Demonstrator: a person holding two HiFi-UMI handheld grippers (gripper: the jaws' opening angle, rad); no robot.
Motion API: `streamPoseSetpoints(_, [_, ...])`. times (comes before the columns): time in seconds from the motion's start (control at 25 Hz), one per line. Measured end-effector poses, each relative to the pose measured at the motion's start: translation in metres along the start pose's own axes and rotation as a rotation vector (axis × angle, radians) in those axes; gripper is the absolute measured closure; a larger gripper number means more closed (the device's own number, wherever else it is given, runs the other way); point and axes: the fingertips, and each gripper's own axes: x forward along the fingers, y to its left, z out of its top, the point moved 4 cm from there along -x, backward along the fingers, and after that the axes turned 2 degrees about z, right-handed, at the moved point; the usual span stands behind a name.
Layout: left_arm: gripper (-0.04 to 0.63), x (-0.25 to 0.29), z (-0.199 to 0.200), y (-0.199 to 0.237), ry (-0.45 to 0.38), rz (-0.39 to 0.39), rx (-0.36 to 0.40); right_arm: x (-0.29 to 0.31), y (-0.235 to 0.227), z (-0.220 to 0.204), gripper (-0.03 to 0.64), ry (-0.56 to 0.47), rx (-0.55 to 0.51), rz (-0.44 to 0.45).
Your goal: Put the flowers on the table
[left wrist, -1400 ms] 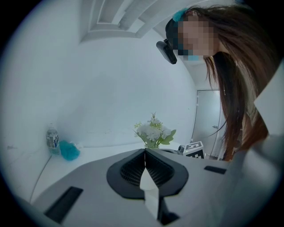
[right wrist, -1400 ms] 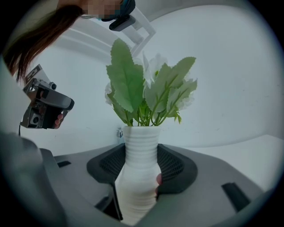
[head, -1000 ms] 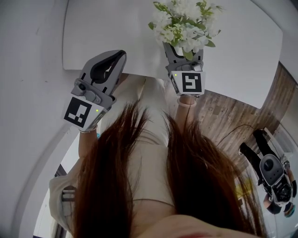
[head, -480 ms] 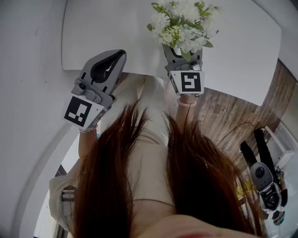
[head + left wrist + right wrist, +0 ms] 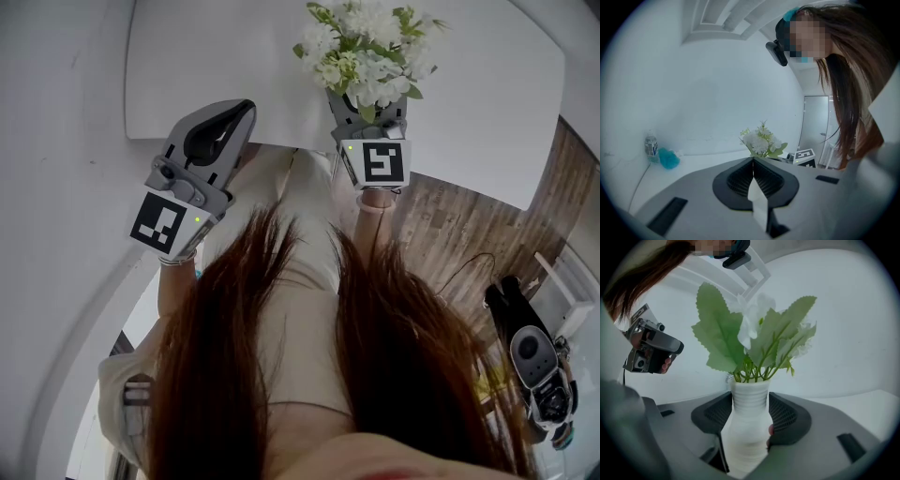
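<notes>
A bunch of white flowers with green leaves (image 5: pixel 367 49) stands in a ribbed white vase (image 5: pixel 749 427). My right gripper (image 5: pixel 367 105) is shut on that vase, and it holds the vase upright over the near edge of the white table (image 5: pixel 487 103). From the left gripper view the flowers (image 5: pixel 761 142) show to the right, beyond my own jaws. My left gripper (image 5: pixel 223 124) is shut on nothing, its jaws pressed together, at the table's near edge left of the flowers.
A water bottle (image 5: pixel 651 146) and a blue fluffy thing (image 5: pixel 669 158) stand at the table's far left by the white wall. Wooden floor (image 5: pixel 450 225) lies right of the table. A black device (image 5: pixel 532 361) stands low on the floor at the right.
The right gripper has carried the vase of flowers slightly further over the table. The left gripper has stayed in place. The black device on the floor at the right has shifted.
</notes>
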Motion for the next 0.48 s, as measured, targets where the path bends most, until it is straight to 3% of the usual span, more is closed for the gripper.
streamPoseSetpoints(0.48, [0.589, -0.0057, 0.0018, -0.0067, -0.013, 0.000, 0.011, -0.0072, -0.0027, 0.0009, 0.365, -0.002, 0.006, -0.016])
